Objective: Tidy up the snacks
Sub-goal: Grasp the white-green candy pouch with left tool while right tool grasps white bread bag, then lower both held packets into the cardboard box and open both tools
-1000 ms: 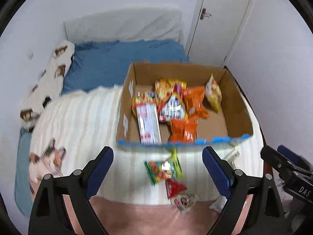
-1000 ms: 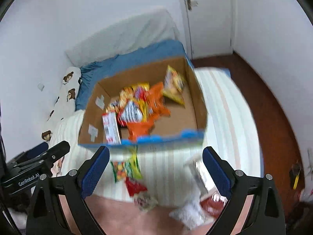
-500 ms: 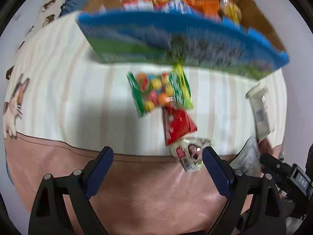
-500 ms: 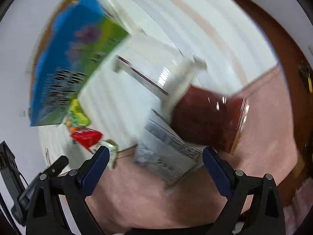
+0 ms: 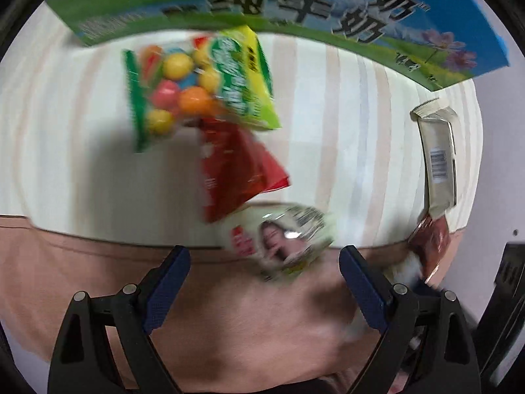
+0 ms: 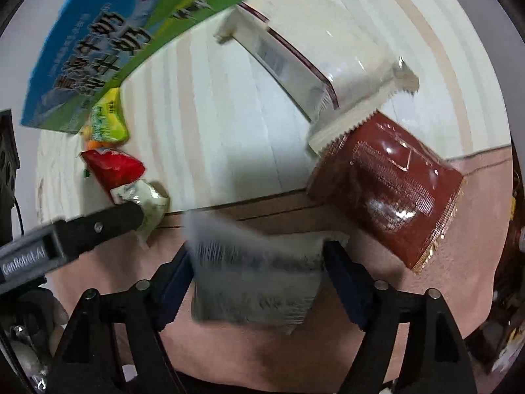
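Note:
Loose snacks lie on a striped sheet in front of the blue-green printed box (image 5: 295, 10). My left gripper (image 5: 264, 262) is open, pointing steeply down, with a pale packet bearing a picture (image 5: 282, 239) just ahead of its fingertips and untouched. Beyond lie a red packet (image 5: 236, 170) and a green bag of coloured candy balls (image 5: 203, 85). My right gripper (image 6: 257, 259) has its jaws closing on a grey-white packet (image 6: 256, 282); both pads touch its sides. A dark red-brown packet (image 6: 387, 187) and a long white packet (image 6: 311, 62) lie just beyond it.
The box's printed wall (image 6: 131, 39) stands close behind the snacks. A pink blanket (image 5: 229, 321) covers the near bed edge under both grippers. A finger of the left gripper (image 6: 108, 223) reaches in from the left of the right wrist view. Dark floor shows at far right.
Both grippers have dropped and tipped down toward the bed; the box's inside has left view. The right jaws have narrowed around the grey-white packet. The left jaws kept their width.

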